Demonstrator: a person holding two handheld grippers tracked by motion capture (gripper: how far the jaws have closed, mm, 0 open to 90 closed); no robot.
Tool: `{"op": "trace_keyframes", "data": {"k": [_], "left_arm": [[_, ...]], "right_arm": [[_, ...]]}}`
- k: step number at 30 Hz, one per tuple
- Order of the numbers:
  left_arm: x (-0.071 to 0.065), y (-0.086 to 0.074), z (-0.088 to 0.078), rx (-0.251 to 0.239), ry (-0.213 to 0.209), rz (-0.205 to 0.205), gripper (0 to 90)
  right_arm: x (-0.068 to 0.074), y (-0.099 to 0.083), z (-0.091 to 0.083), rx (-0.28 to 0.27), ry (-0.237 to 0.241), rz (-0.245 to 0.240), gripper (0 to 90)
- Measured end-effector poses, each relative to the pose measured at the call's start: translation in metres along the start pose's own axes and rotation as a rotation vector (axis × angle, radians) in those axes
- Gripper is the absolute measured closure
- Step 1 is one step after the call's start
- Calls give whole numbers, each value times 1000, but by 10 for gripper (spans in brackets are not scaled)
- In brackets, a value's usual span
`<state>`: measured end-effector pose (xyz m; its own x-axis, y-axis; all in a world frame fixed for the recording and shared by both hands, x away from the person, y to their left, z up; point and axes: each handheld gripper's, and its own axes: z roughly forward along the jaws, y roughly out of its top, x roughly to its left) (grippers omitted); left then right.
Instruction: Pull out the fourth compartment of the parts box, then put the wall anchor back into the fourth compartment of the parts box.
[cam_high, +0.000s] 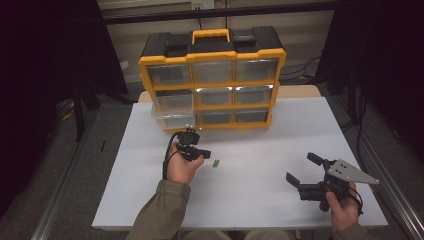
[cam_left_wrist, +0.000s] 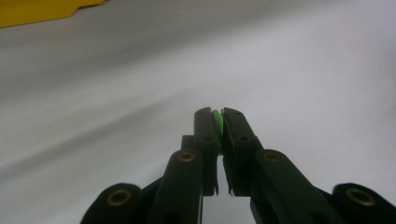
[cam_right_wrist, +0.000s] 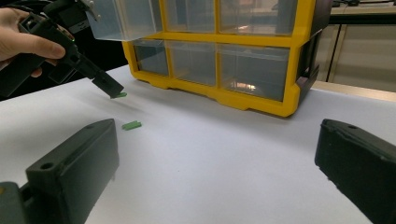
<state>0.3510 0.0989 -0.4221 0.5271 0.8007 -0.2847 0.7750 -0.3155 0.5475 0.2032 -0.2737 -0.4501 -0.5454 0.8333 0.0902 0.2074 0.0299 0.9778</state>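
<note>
My left gripper (cam_high: 202, 154) hovers over the white table (cam_high: 260, 145), shut on a small green piece (cam_left_wrist: 216, 120) pinched between its pad tips. The right gripper view has that held green piece (cam_right_wrist: 120, 95) just above the tabletop, at the tip of the left gripper (cam_right_wrist: 112, 91). A second small green piece (cam_high: 216, 163) lies flat on the table just right of it, also seen as the loose green piece (cam_right_wrist: 131, 125). My right gripper (cam_high: 303, 169) rests near the front right of the table, jaws wide open with nothing between them.
A yellow and black organizer (cam_high: 212, 75) with clear drawers stands at the back of the table. Its lower left drawer (cam_high: 172, 117) is pulled out toward the left hand. A table edge runs close to the right hand (cam_high: 345, 212).
</note>
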Motion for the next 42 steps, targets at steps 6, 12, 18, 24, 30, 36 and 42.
{"op": "trace_keyframes", "data": {"k": [6,12,18,24,30,36,42], "left_arm": [[-1,3,-3,8,-6,-1,851],[-4,7,-6,21,-31,-12,851],[-7,13,-10,32,-47,-3,851],[-11,20,-15,47,-57,3,851],[-11,26,-23,60,-61,-7,851],[-15,35,-30,47,-60,-1,851],[-18,43,-36,60,-69,-4,851]], "right_arm": [[0,0,0,-2,2,1,0],[0,0,-1,-1,7,-1,0],[0,0,0,-2,15,-2,0],[0,0,-1,-1,14,-3,0],[0,0,-1,-1,19,-3,0],[0,0,0,3,19,-2,0],[0,0,-1,6,22,0,0]]}}
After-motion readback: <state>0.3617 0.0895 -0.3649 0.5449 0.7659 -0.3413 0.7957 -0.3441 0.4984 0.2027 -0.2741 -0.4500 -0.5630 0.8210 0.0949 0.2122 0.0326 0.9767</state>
